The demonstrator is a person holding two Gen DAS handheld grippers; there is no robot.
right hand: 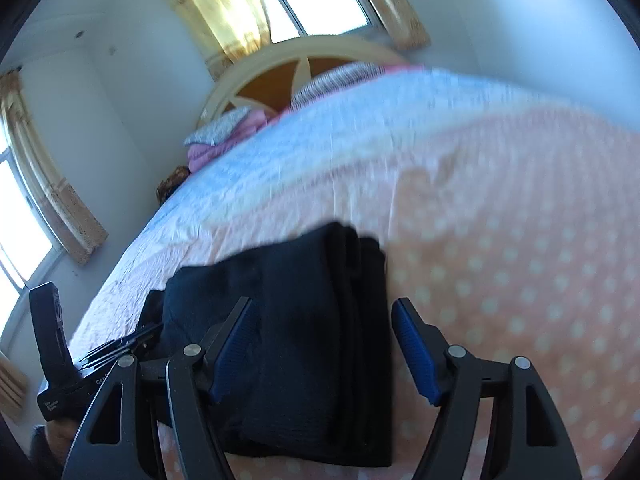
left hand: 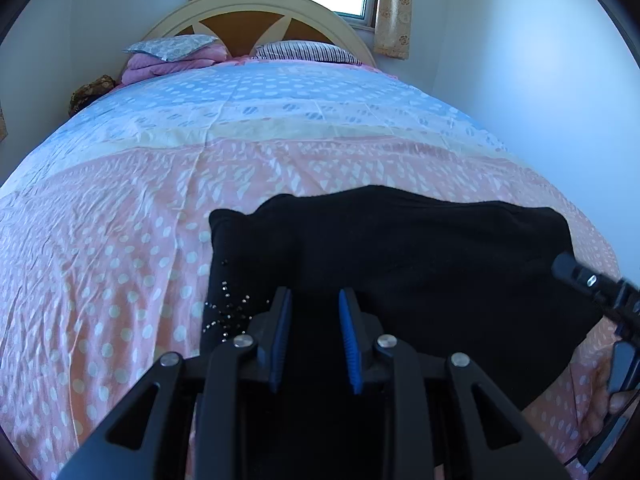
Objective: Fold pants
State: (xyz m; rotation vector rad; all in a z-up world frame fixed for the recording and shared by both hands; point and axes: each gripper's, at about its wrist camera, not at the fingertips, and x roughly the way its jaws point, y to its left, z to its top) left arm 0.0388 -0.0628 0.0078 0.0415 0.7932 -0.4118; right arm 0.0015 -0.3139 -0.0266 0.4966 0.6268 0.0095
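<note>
Black folded pants (left hand: 400, 248) lie on our polka-dot bed sheet (left hand: 120, 260), both our left tongs (left hand: 315, 300) and right tongs (right hand: 322, 308) spread apart above them

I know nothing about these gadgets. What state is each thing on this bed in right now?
Pants: black, folded into a layered stack, lying on the bedspread.
Left gripper: open, above the pants, holding nothing.
Right gripper: wide open over the folded pants, holding nothing.
Bedspread: spread out, slightly wrinkled.
Pillows: lying at the headboard.
Curtains: drawn aside.
</note>
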